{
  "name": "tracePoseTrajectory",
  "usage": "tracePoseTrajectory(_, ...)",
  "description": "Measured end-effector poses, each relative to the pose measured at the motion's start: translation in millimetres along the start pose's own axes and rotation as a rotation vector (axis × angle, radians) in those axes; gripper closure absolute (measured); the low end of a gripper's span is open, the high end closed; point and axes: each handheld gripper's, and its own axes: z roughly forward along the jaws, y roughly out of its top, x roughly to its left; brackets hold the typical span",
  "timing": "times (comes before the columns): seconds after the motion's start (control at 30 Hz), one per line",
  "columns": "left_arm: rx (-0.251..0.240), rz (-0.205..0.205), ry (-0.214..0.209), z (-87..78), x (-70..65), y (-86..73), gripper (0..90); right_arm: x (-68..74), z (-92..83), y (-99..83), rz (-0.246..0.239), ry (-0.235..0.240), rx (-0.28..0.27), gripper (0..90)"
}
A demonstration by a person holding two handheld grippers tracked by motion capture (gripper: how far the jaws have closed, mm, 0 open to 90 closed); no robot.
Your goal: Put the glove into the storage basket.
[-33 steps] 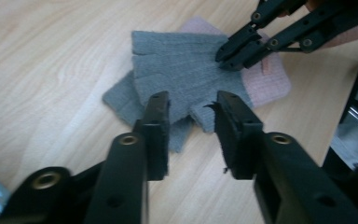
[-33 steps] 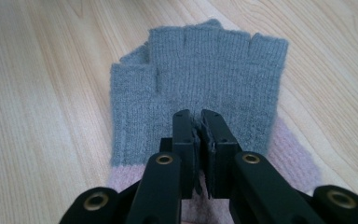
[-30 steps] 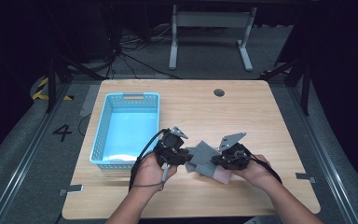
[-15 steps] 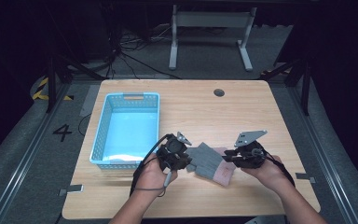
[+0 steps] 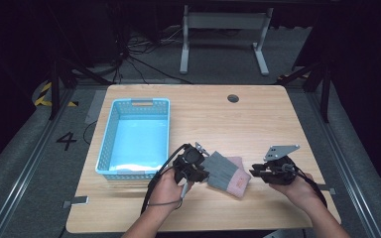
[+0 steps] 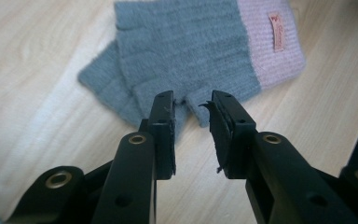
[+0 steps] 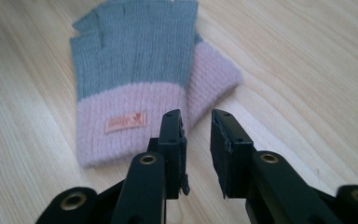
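A grey and pink fingerless glove [image 5: 224, 172], stacked on a second one like it, is seen lying flat on the wooden table [image 5: 258, 119], just to the right of the blue basket [image 5: 136, 136] and near the table's front edge. The left gripper [image 5: 201, 167] is held at the glove's grey finger end, its jaws having just been opening; they are set apart with a clear gap, the tips at the finger stubs and nothing clamped. The right gripper [image 5: 256, 173] is held off the glove's pink cuff end, apart from it over bare wood, its jaws parted and empty.
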Motion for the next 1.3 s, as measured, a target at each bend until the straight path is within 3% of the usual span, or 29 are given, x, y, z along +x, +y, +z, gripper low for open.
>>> tracePoseTrajectory(0.23, -0.018, -0.011, 0.032, 5.7, 2.4, -2.0, 65.3, -0.7, 4.8, -11.4, 0.01, 0.0, 0.033, 74.0)
tracePoseTrajectory(0.4, 0.014, -0.085, 0.012, 18.2, 12.4, -5.3, 57.7, -1.2, 5.9, -11.9, 0.006, 0.003, 0.036, 73.6)
tracePoseTrajectory(0.53, 0.038, -0.101, 0.049, 23.5, 15.9, -7.1, 57.1, -1.7, 6.7, -12.1, 0.01, 0.01, 0.037, 73.4)
tracePoseTrajectory(0.83, 0.045, -0.077, 0.08, 31.2, 18.9, -7.2, 51.5, 0.4, 13.5, -13.4, -0.001, 0.014, 0.071, 72.2)
tracePoseTrajectory(1.2, 0.082, -0.065, 0.062, 40.7, 17.1, -4.9, 51.7, 1.4, 16.9, -19.1, 0.007, 0.053, 0.114, 67.8)
tracePoseTrajectory(1.3, 0.088, -0.043, 0.07, 41.3, 15.7, -4.8, 53.2, 3.6, 20.4, -19.7, 0.002, 0.056, 0.119, 67.2)
